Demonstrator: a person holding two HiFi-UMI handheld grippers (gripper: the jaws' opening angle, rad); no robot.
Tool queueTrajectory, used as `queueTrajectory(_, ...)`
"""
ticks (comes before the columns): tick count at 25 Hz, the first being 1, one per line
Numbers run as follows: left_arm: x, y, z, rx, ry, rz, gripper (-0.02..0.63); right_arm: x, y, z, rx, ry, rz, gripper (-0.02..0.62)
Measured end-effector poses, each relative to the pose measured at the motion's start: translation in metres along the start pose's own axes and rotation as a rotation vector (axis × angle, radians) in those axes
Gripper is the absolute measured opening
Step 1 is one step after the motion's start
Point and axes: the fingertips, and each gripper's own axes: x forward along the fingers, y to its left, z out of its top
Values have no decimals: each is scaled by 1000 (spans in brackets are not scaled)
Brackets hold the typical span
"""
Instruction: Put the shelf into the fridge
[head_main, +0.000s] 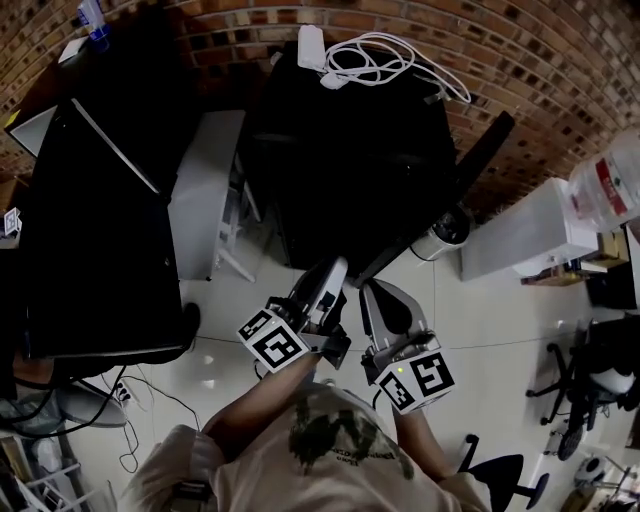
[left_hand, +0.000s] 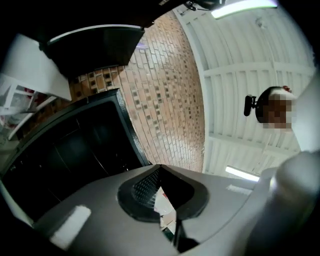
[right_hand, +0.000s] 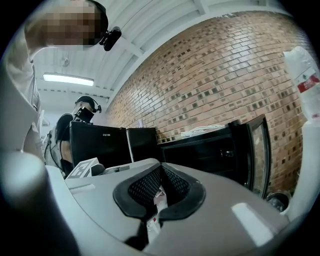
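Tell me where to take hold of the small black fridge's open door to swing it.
Grip the tall free edge of the open black door, coming from the person's side. It stands swung out at the right of the small black fridge, hinged at the cabinet, so that outer edge looks exposed and slim enough to pinch.

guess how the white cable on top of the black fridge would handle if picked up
The white cable lies in loose loops, so it is probably floppy and would sag. It looks thin, so likely light. The white block at one end may drag along.
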Motion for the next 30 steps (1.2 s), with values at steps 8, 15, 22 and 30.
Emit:
queueTrajectory(8,-41,-57,-51,242,67,22,0,-70,18,-12,-30,-17,19,0)
queueTrajectory(15,-75,-104,-78,435,81,28,0,-119,42,-20,-65,-30,53,0)
queueTrajectory(22,-104,-128,-88,624,113,82,0,-148,53,-19,-129,-54,19,0)
queueTrajectory(30,-128,-136,-89,735,137,97,0,-157,74,-22,-154,-53,9,0)
